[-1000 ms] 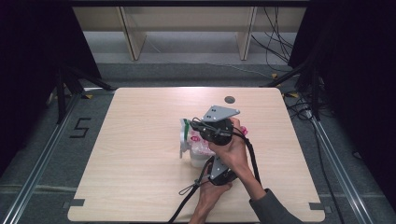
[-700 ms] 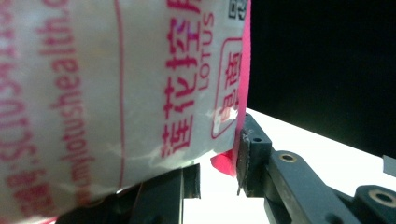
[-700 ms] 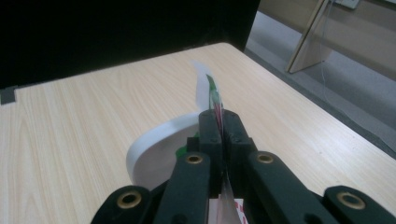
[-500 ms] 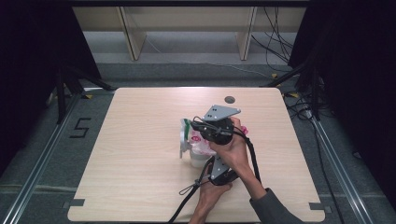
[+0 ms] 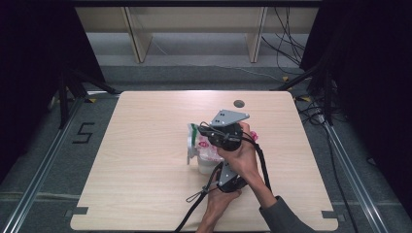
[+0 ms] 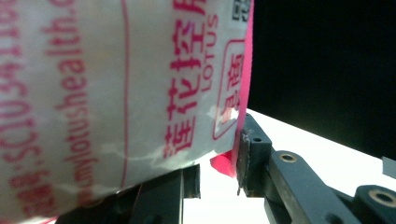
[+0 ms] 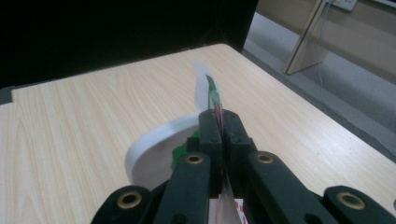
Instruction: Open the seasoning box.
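Nothing has shifted since the earlier frame: left claw (image 5: 227, 178) clamps the single white, pink-printed wipes pack (image 6: 116, 93) from below, and right claw (image 7: 219, 122), fully closed, pinches its one green-edged flap (image 7: 211, 88) above the desk (image 5: 145, 145); best peel slowly, holding the pack firm

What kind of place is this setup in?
Probably a lab or recording studio: a bare wooden table between dark curtains, metal floor rails, loose cables and a floor marker numbered five.
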{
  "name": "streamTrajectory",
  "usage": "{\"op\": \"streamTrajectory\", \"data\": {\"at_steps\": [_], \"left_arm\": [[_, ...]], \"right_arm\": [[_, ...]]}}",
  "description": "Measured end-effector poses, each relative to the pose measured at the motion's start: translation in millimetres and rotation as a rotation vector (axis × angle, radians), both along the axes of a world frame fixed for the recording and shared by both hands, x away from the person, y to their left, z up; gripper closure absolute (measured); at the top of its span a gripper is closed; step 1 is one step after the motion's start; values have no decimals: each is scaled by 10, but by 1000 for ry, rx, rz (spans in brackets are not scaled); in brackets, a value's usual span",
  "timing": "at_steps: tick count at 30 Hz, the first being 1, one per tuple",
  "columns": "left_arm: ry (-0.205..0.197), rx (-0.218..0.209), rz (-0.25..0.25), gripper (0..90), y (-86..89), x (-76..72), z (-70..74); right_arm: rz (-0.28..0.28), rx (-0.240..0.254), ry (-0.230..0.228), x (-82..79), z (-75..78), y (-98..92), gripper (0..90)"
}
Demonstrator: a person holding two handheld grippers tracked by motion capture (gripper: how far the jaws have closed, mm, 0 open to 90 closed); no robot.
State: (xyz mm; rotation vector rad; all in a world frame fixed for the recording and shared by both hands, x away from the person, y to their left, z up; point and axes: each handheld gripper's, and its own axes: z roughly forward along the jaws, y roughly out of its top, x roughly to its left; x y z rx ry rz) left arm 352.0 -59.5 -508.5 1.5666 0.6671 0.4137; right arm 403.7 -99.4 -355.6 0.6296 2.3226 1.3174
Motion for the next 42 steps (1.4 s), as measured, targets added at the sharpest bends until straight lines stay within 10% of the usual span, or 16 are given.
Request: {"op": "streamTrajectory", "data": {"at_steps": [3, 4, 11, 14, 15, 21, 23, 27, 29, 31, 37, 42], "left_arm": [[-3, -22, -1, 731, -1, -11, 18], [-11, 37, -16, 731, 52, -6, 35], [-1, -33, -11, 732, 3, -12, 21], [-23, 28, -11, 732, 49, -3, 43], [1, -28, -7, 732, 6, -11, 26], [5, -43, 20, 732, 11, -3, 18], [-4, -1, -50, 732, 35, 15, 23], [10, -55, -53, 731, 1, 7, 10], [-15, 15, -17, 732, 53, -2, 37], [2, -41, -19, 732, 11, -13, 26], [-9, 10, -15, 732, 47, 8, 19], [15, -47, 17, 732, 12, 13, -6]], "right_arm": [[1, 3, -19, -45, 46, 10, 895], [1, 3, -19, -45, 46, 10, 895], [-12, 10, -11, -38, 23, 20, 895], [-4, 14, -29, -64, 68, 15, 895], [-1, 10, -22, -60, 62, 21, 895], [-11, 10, -23, -43, 29, 25, 895], [-7, 13, -20, -45, 37, 28, 895], [2, 1, -11, -28, 12, 34, 895], [0, 20, -12, -46, 48, 19, 895], [-4, 23, -16, -47, 52, 19, 895], [-5, 21, -16, -50, 48, 22, 895], [-7, 14, 15, -26, 7, 31, 895]]}}
